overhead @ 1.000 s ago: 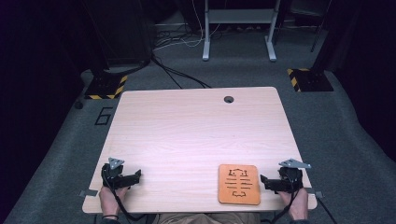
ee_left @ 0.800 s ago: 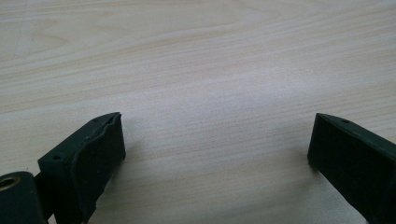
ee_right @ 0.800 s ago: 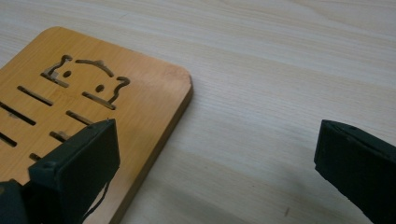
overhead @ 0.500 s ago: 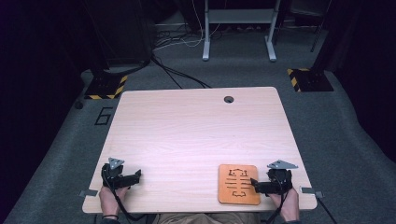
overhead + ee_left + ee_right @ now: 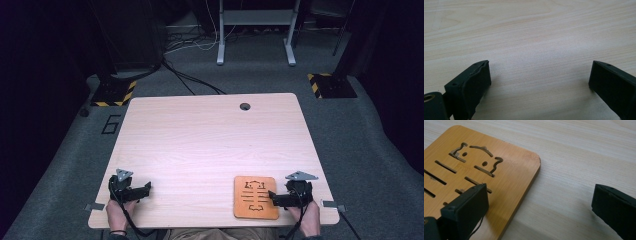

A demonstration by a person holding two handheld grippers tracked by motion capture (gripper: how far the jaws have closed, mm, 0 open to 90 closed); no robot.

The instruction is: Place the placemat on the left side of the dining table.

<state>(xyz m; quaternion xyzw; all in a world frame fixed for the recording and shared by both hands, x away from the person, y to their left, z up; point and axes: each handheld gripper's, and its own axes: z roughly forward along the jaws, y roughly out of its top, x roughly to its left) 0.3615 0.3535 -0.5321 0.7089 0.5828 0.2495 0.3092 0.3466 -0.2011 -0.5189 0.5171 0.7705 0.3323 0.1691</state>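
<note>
A person's right gripper (image 5: 272, 196) sat low over the near edge of a pale wood worktop (image 5: 210, 145), its jaws spread wide and holding nothing. Directly under and ahead of it lay an orange bamboo board (image 5: 256, 196) with rounded corners, flat on the worktop and cut through with slots and a crab-like figure. In the right gripper view, one jaw hovered above the board's (image 5: 504, 172) slotted face, while the other jaw stood off past the board's edge, over bare wood; the board's long side ran between the two. Whether the jaw over the board was touching it could not be told.

The right hand (image 5: 306, 220) gripped the tool from behind, coming in over the worktop's near edge, with the grey three-cornered plate (image 5: 301, 176) riding on top of the gripper.

Well apart from it, across the near side of the worktop, the left gripper (image 5: 146, 188) rested likewise released. In the left gripper view its two black jaws stood wide apart with only bare worktop (image 5: 531, 42) between and beyond them. The left hand (image 5: 117, 212) held it from behind.

Far ahead of both grippers, a round cable hole (image 5: 244, 106) marked the worktop's far edge. Beyond that lay grey carpet (image 5: 380, 150), trailing cables and the legs of a metal frame (image 5: 255, 30).
</note>
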